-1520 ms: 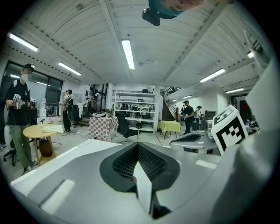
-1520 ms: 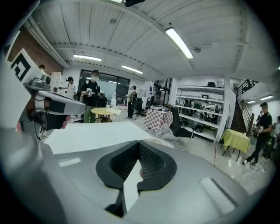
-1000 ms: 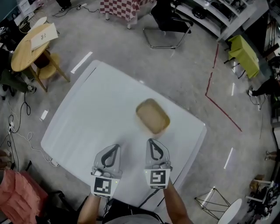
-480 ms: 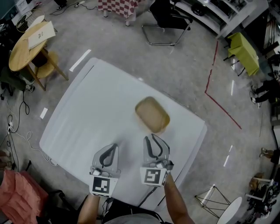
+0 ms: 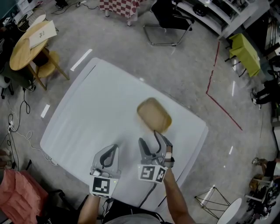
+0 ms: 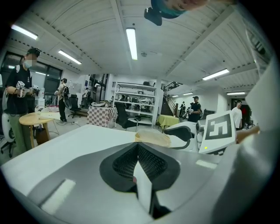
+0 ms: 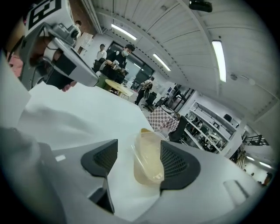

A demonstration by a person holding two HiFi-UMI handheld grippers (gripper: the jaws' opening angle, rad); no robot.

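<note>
A shallow tan plastic tub (image 5: pixel 153 115) lies on the white table (image 5: pixel 87 109), right of its middle. My right gripper (image 5: pixel 152 141) is open just short of the tub's near end, tilted to the left. In the right gripper view the tub (image 7: pixel 148 157) shows between the spread jaws, close to the right one. My left gripper (image 5: pixel 109 152) is shut and empty, held above the table's near edge. In the left gripper view the tub (image 6: pixel 152 138) lies ahead, with the right gripper (image 6: pixel 192 131) to its right.
A round wooden table (image 5: pixel 27 42) with papers and a stool stands at the far left. A black chair (image 5: pixel 168 19) and a checkered cloth table (image 5: pixel 121 6) are beyond the white table. Red tape (image 5: pixel 214 87) marks the floor on the right. People stand about the room.
My right gripper has opened, moved forward toward the tub and tilted left. The left gripper has stayed shut and barely moved.
</note>
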